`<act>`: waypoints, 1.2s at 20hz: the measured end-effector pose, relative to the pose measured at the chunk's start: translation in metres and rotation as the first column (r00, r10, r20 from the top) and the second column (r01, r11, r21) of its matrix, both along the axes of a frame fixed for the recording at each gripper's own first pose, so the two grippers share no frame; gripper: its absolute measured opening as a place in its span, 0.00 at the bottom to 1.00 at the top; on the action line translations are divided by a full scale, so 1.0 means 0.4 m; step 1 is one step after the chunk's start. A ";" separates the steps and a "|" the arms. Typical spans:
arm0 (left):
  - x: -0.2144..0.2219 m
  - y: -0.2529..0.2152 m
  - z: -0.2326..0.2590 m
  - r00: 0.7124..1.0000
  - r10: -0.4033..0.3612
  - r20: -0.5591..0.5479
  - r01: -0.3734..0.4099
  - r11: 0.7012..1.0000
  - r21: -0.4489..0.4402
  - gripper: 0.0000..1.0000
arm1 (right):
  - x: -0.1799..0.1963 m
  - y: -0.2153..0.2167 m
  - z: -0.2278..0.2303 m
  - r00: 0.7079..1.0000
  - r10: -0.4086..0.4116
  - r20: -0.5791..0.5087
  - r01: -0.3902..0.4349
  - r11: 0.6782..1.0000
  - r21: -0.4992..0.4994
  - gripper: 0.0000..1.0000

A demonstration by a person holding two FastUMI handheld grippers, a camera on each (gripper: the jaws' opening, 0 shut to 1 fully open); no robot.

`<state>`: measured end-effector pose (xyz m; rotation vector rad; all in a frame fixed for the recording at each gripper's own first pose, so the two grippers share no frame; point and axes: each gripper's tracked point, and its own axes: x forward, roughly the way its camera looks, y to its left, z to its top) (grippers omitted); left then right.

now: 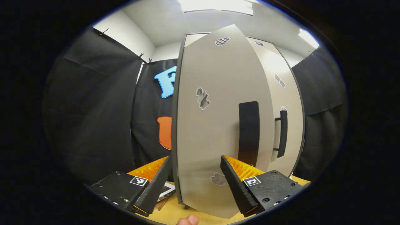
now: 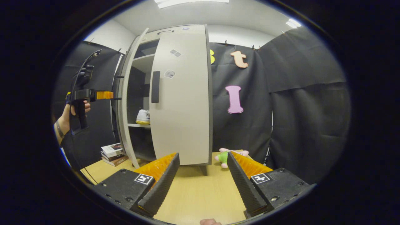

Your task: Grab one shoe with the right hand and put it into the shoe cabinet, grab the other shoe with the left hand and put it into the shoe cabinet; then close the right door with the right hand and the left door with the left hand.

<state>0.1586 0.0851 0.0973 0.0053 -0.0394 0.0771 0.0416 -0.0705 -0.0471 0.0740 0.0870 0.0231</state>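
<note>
Right gripper [image 2: 200,184]: hovering nearest over the pale wooden table [image 2: 200,200], fingers spread wide apart and holding nothing.

Left gripper [image 1: 195,184]: fingers also standing apart and gripping nothing, facing the outer face of the left door close up. In the right gripper view this tool [image 2: 104,95] is showing at the far left, carried by a hand [image 2: 67,117] in a dark sleeve, its tip lying against or just beside the door's outer face; contact cannot be told.

Tall grey shoe cabinet with dark edges [image 2: 207,93]: standing on the table beyond the grippers. Grey right door with black vertical handle [image 2: 181,100] is lying shut. Grey left door [image 2: 126,103] is standing partly open, so the dark shelved interior is showing between the doors.

White shoe with yellow sole [image 2: 143,117]: sitting on a middle shelf inside the cabinet; a second shoe cannot be made out.

Stack of books [image 2: 113,154]: lying on the table left of the cabinet.

Green and pink plush toy [image 2: 226,156]: lying on the table right of the cabinet, near the black cloth wall [image 2: 297,109].
</note>
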 end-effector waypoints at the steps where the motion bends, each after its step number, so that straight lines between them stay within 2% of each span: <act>1: 0.000 -0.020 -0.004 1.000 -0.012 -0.006 0.012 1.000 -0.003 0.94 | 0.000 -0.004 0.001 1.000 -0.006 0.002 0.006 1.000 0.002 0.99; 4: -0.018 -0.040 0.000 1.000 0.010 0.012 -0.010 1.000 0.003 0.93 | 0.008 -0.010 0.010 1.000 -0.013 0.009 0.013 1.000 0.002 0.99; 6: -0.039 -0.095 -0.003 0.998 -0.060 0.008 0.060 0.997 -0.047 0.95 | 0.018 -0.009 0.020 1.000 -0.013 0.016 0.013 1.000 0.002 0.95; 8: -0.078 -0.128 -0.001 0.996 -0.093 0.012 0.094 0.993 -0.072 0.95 | 0.022 -0.003 0.030 1.000 -0.010 0.027 0.010 1.000 0.003 0.99; 12: -0.189 -0.182 -0.036 0.991 -0.133 0.007 0.133 0.989 -0.067 0.95 | 0.033 0.020 0.056 0.999 0.002 0.047 -0.002 1.000 0.008 0.99; 13: -0.219 -0.192 -0.052 0.990 -0.141 0.000 0.141 0.988 -0.065 0.95 | 0.035 0.029 0.062 0.999 0.006 0.054 -0.006 1.000 0.011 0.95; 14: -0.248 -0.201 -0.071 0.990 -0.144 -0.010 0.143 0.988 -0.060 0.95 | 0.034 0.036 0.070 0.998 0.009 0.061 -0.009 1.000 0.012 0.99; 18: -0.342 -0.233 -0.135 0.988 -0.149 -0.048 0.147 0.988 -0.044 0.95 | 0.019 0.062 0.090 0.997 0.018 0.080 -0.018 1.000 -0.001 0.99; 24: -0.404 -0.247 -0.209 0.987 -0.132 -0.096 0.130 0.991 -0.029 0.95 | -0.021 0.094 0.065 0.998 0.013 0.061 -0.014 1.000 0.020 0.99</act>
